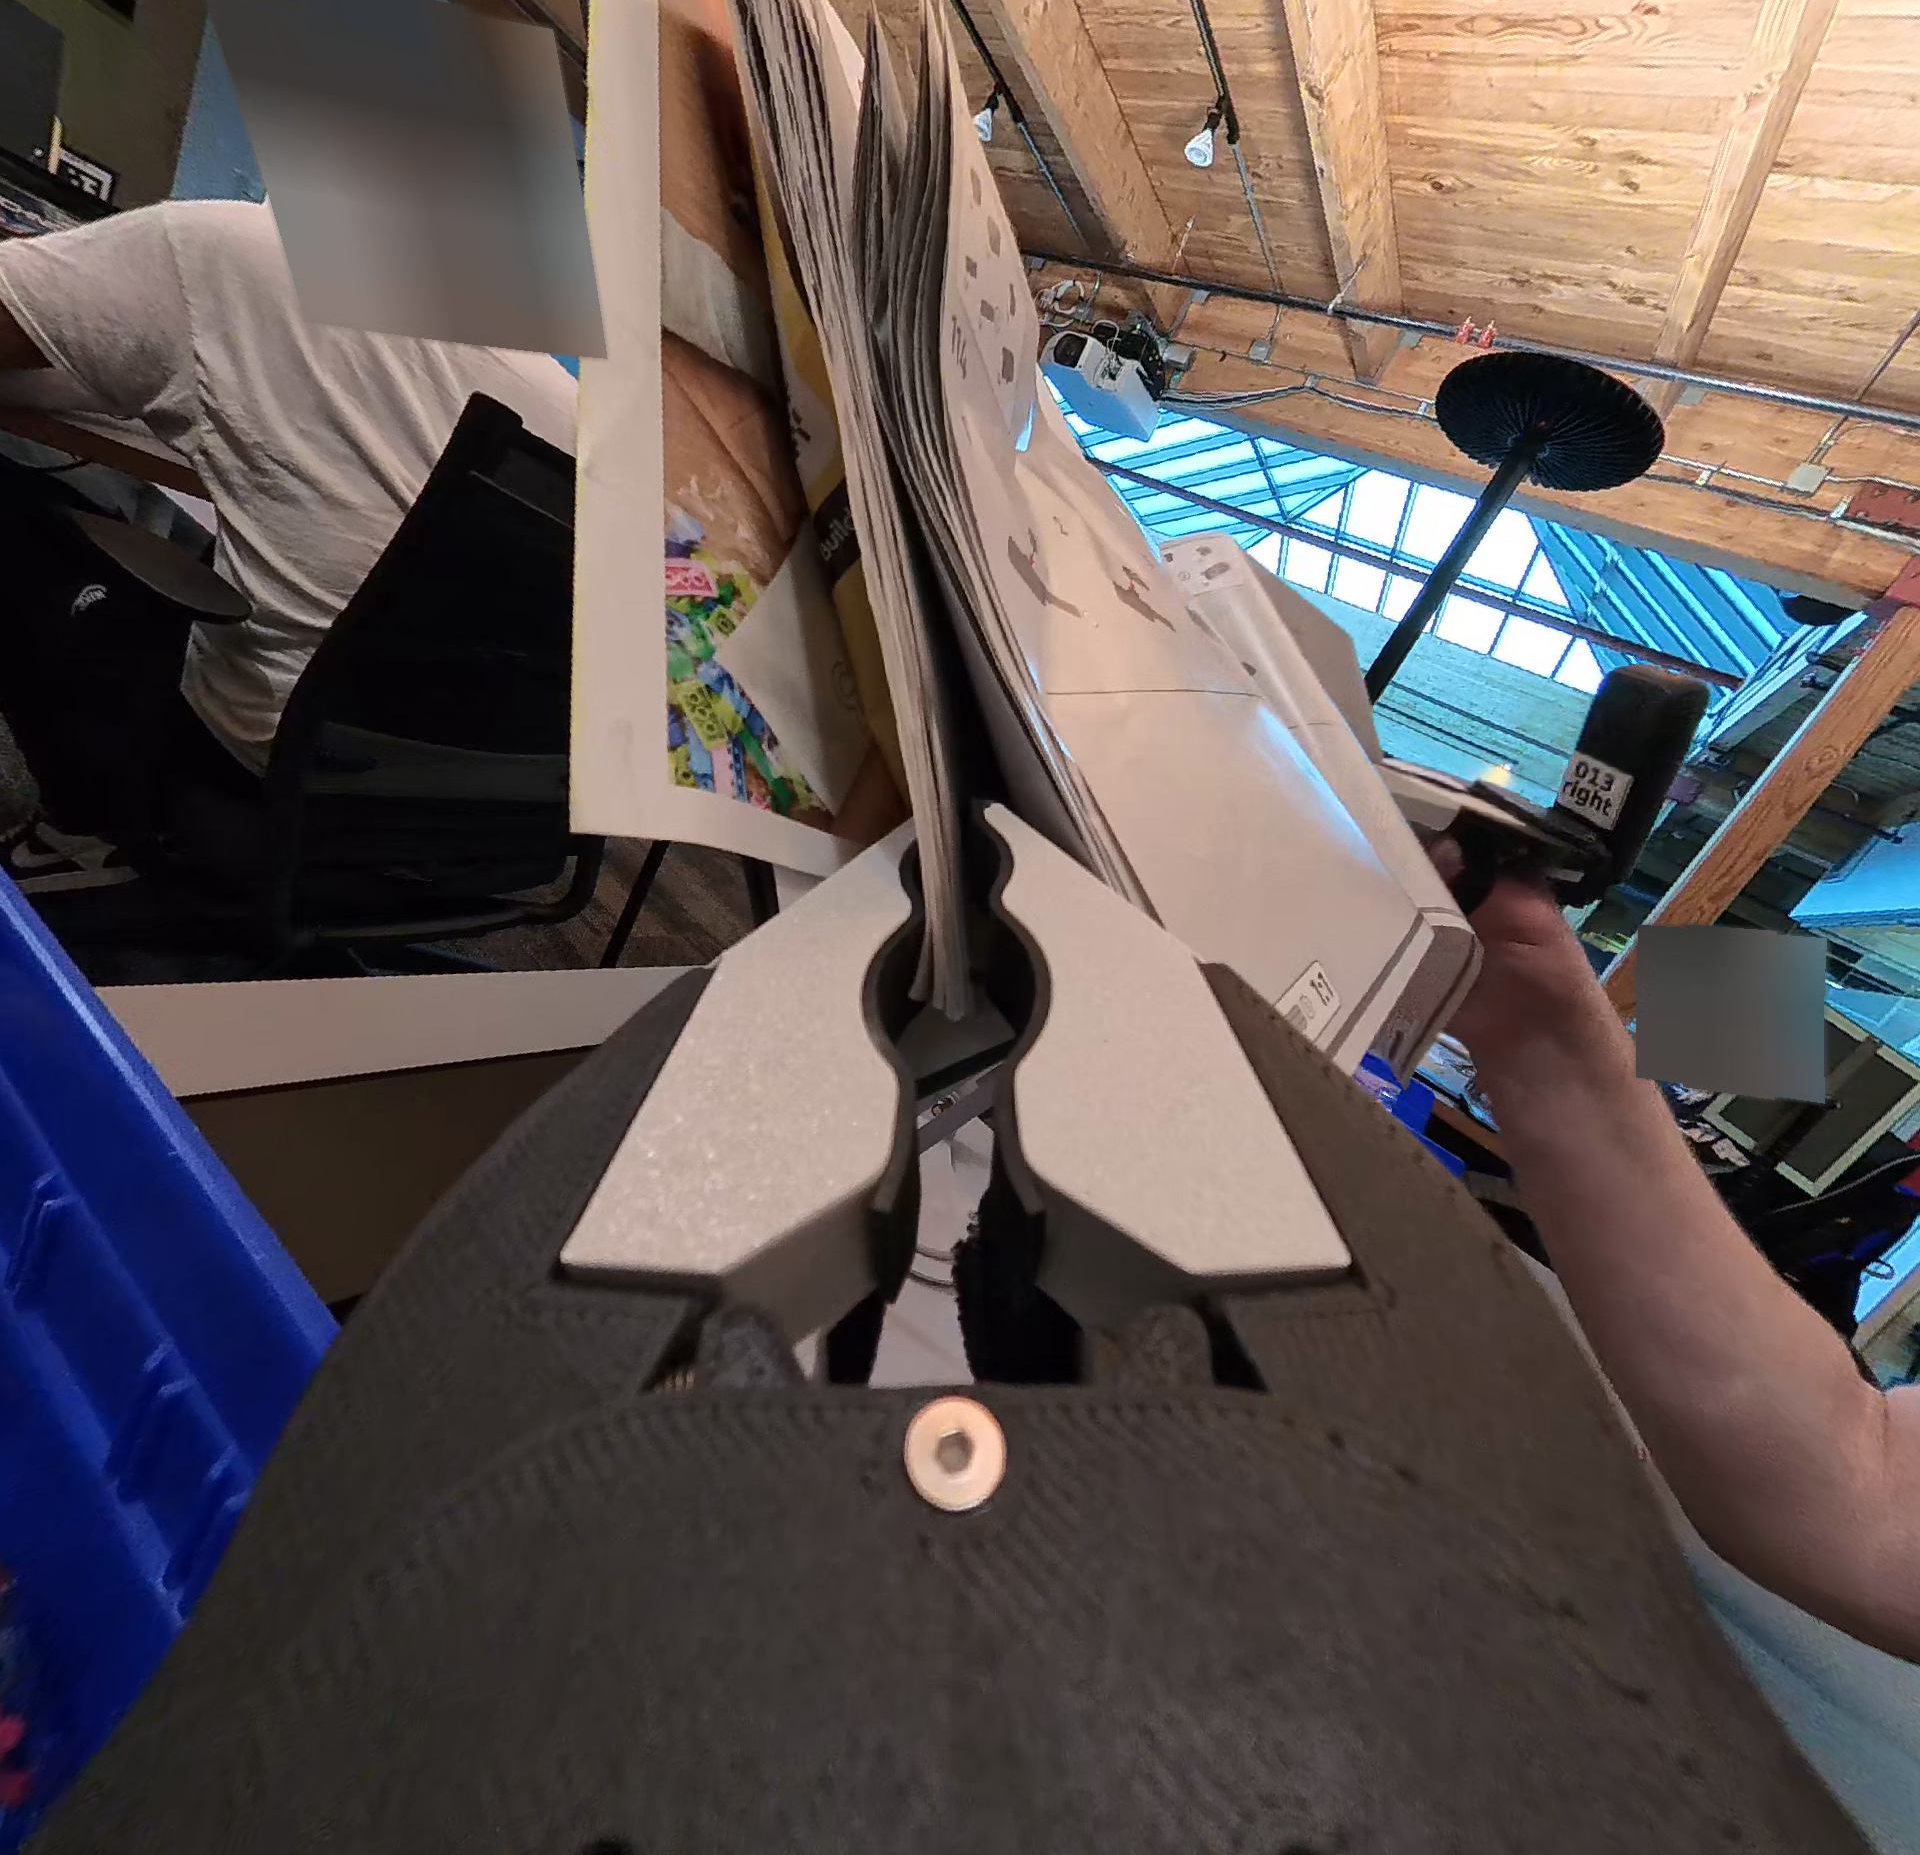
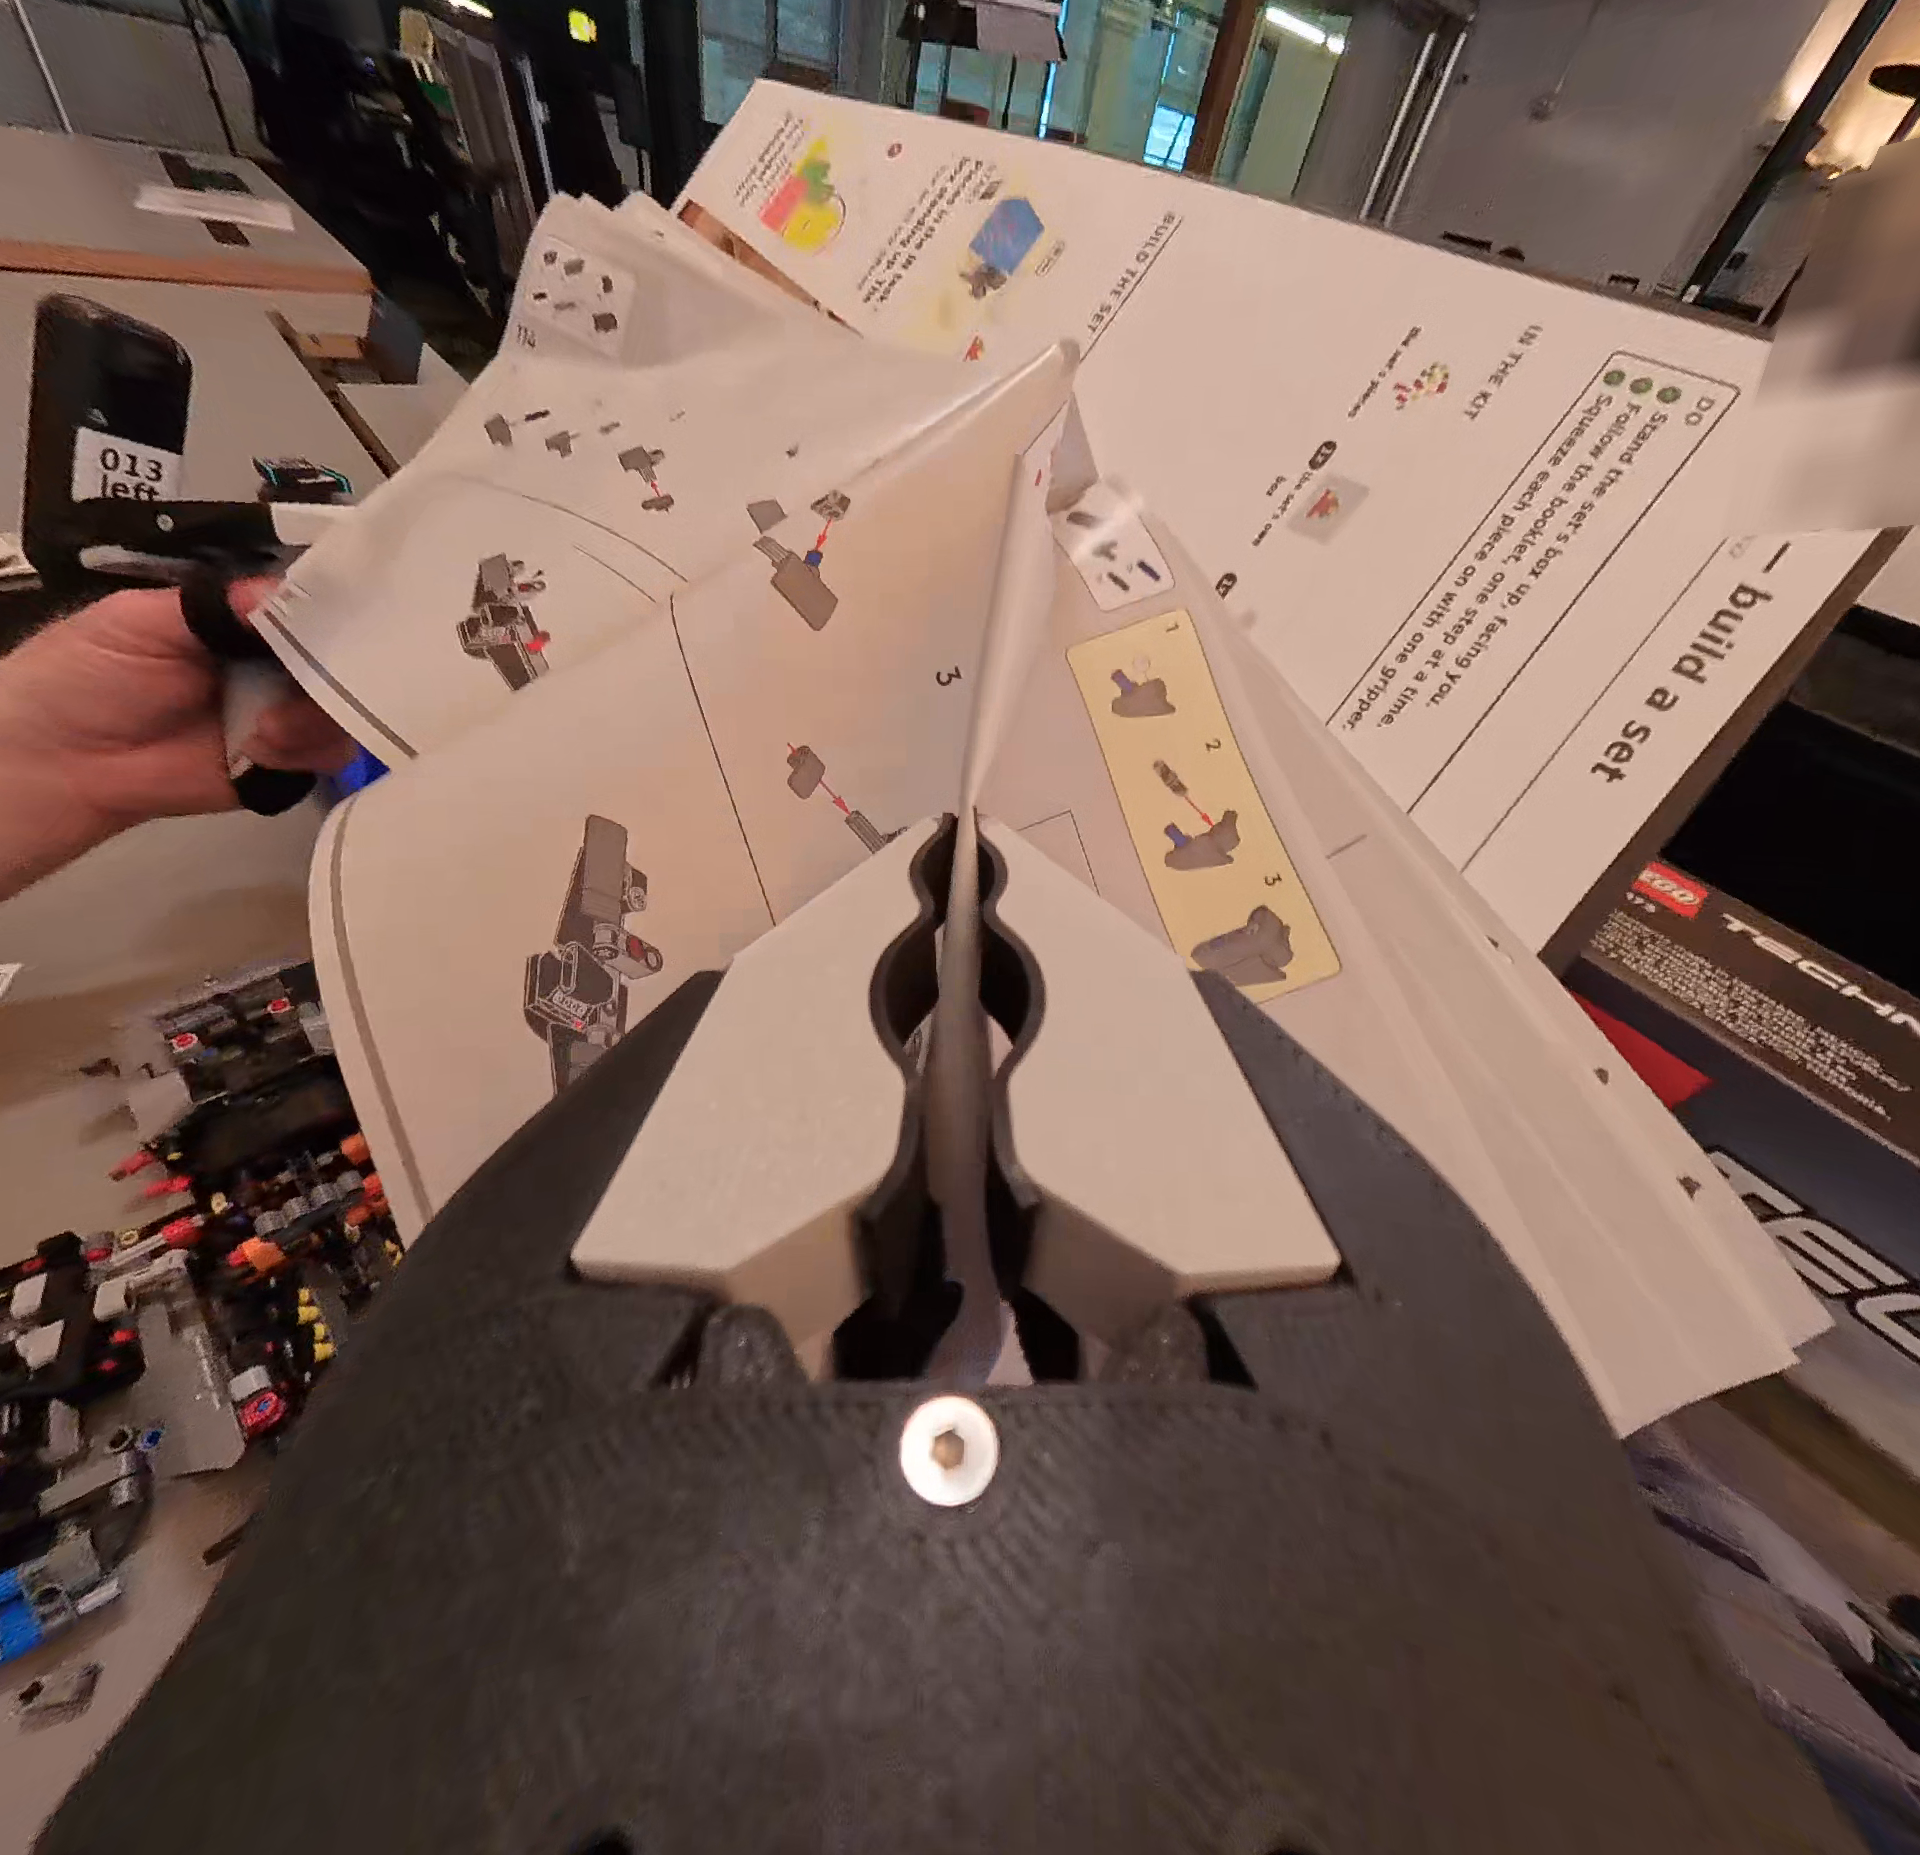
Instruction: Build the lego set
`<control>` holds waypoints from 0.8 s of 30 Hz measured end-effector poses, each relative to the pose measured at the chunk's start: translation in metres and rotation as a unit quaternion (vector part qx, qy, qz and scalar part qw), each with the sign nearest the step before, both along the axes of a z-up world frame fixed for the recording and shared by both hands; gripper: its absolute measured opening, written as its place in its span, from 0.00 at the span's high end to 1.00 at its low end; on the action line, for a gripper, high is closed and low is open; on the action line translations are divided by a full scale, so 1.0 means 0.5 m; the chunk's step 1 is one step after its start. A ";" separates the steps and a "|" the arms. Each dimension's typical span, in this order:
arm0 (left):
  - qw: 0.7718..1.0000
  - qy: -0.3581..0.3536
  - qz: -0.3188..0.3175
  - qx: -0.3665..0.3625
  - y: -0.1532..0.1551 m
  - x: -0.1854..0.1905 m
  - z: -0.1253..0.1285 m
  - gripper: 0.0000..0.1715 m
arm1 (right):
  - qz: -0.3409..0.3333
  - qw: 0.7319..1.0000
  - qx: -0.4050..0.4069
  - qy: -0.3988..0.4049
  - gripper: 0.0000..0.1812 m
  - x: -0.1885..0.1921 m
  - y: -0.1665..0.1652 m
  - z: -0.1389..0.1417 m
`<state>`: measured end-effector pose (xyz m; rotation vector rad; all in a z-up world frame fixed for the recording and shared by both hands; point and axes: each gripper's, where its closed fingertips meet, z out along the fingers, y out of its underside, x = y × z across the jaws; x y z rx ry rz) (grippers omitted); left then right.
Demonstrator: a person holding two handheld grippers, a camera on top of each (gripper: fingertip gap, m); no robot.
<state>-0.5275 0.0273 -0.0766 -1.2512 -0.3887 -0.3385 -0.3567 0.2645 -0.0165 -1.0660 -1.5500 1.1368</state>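
Note:
The open instruction booklet (image 2: 582, 766) is held up in the air between both grippers. My right gripper (image 2: 961, 829) is shut on one thin page (image 2: 1023, 558) that stands edge-on between its fingers. My left gripper (image 1: 951, 818) is shut on a thick stack of the booklet's pages (image 1: 904, 455). The left gripper also shows in the right wrist view (image 2: 208, 548), held by a hand at the booklet's far corner. The right gripper's body (image 1: 1600, 797) shows in the left wrist view behind the booklet's edge. Loose Lego parts (image 2: 208, 1234) lie on the table at lower left.
A large white instruction card (image 2: 1455, 403) stands behind the booklet. The dark Lego box (image 2: 1766, 1057) lies at the right. A blue bin (image 1: 125, 1286) is close on the left. A person in a white shirt (image 1: 260, 434) sits by a black chair (image 1: 436, 683). The tips of one gripper are about 30 centimeters away from the tips of the other.

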 end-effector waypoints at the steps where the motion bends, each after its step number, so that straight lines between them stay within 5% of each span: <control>1: 1.000 0.000 0.000 0.000 0.000 0.000 0.000 1.00 | 0.001 1.000 -0.001 0.001 1.00 0.000 -0.001 0.005; 18: 1.000 -0.003 -0.002 0.003 0.000 -0.001 0.000 1.00 | 0.085 0.994 -0.067 0.036 0.99 -0.014 -0.103 0.066; 24: 1.000 -0.005 -0.002 0.004 0.000 -0.001 0.000 1.00 | 0.123 0.987 -0.092 0.045 0.89 -0.040 -0.169 0.090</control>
